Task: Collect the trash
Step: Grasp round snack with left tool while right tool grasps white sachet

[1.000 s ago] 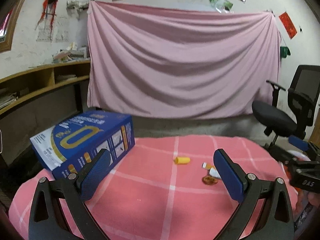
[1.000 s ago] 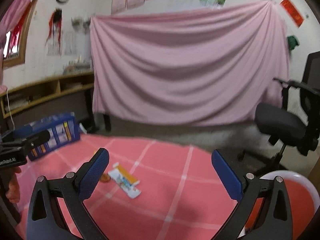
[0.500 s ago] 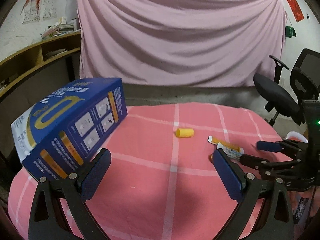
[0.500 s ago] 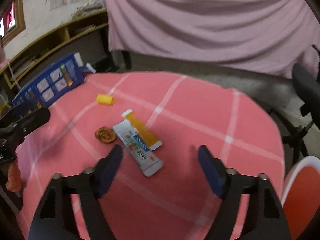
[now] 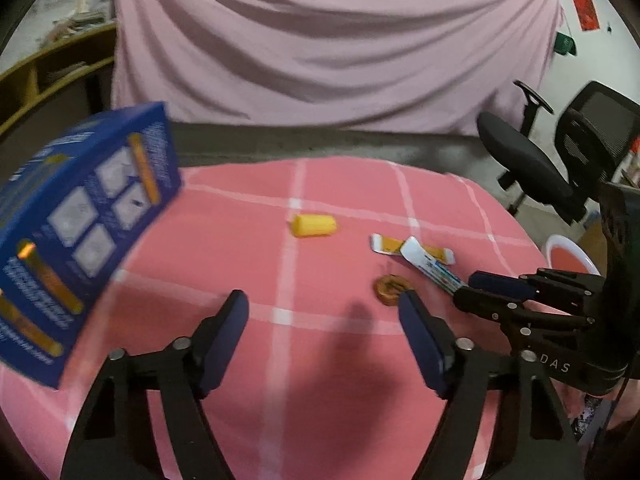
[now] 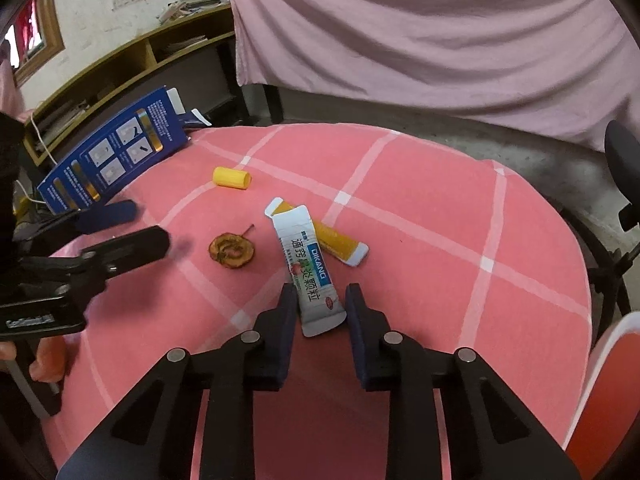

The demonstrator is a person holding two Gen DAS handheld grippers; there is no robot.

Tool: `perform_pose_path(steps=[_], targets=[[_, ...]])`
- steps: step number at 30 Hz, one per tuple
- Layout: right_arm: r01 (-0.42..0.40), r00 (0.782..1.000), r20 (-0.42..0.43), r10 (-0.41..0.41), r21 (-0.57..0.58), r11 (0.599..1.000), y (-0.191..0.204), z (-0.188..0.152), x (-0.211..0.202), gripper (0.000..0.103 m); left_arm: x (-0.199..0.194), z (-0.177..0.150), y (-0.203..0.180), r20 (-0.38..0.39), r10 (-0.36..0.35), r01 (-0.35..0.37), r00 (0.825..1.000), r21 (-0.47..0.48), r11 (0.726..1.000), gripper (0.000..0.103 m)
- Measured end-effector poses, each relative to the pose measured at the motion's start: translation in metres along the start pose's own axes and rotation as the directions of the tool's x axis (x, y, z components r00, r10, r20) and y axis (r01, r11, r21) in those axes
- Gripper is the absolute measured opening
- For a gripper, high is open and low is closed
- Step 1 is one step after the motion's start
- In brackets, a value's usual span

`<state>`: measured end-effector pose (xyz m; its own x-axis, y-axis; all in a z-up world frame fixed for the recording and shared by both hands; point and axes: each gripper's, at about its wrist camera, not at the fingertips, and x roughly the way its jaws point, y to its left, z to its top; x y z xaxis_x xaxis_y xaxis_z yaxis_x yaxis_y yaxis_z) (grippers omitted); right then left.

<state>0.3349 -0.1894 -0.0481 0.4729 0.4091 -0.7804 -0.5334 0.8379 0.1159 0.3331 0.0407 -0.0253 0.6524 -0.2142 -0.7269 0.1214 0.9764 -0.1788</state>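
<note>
Right tongs (image 6: 320,304) dropped, closing around white sachet (image 6: 310,272); left tongs (image 5: 324,312) closing, empty.

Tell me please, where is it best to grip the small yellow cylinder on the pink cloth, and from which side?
Grip the yellow cylinder across its round middle, coming from above. It lies on its side on the pink cloth, apart from the sachets, so fingers fit on both curved flanks; gripped by its ends it would likely slip.
</note>
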Motion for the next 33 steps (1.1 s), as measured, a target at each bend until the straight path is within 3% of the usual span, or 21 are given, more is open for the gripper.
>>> perform_pose_path(steps=[6, 13, 20, 22, 28, 33], targets=[[0.068, 0.998, 0.012, -0.068, 0.023, 0.997, -0.004, -0.006, -0.009, 0.022, 0.010, 0.011, -0.016, -0.038, -0.052, 0.054, 0.998, 0.046, 0.997, 0.058], [0.099, 0.995, 0.011, -0.100, 0.075, 0.992, -0.015, -0.005, -0.008, 0.022, 0.027, 0.017, -0.038, -0.073, 0.007, 0.000, 0.997, 0.103, 0.995, 0.051], [0.099, 0.995, -0.006, -0.099, 0.073, 0.992, -0.012, 0.001, 0.001, 0.028, 0.032, 0.013, -0.044, -0.082, 0.045, -0.036, 0.996, 0.112, 0.993, 0.025], [0.089, 0.996, -0.006, -0.089, 0.068, 0.994, -0.011, 0.002, 0.003, 0.035, 0.034, 0.013, -0.043, -0.080, 0.040, -0.032, 0.996, 0.108, 0.994, 0.025], [0.099, 0.995, -0.010, -0.099, 0.061, 0.993, -0.011, 0.007, 0.009, 0.035, 0.034, 0.012, -0.044, -0.080, 0.035, -0.027, 0.996, 0.101, 0.995, 0.025], [0.093, 0.996, -0.011, -0.092, 0.062, 0.994, -0.012, 0.004, 0.008, 0.028, 0.030, 0.012, -0.042, -0.076, 0.022, -0.015, 0.997, 0.087, 0.996, 0.025]])
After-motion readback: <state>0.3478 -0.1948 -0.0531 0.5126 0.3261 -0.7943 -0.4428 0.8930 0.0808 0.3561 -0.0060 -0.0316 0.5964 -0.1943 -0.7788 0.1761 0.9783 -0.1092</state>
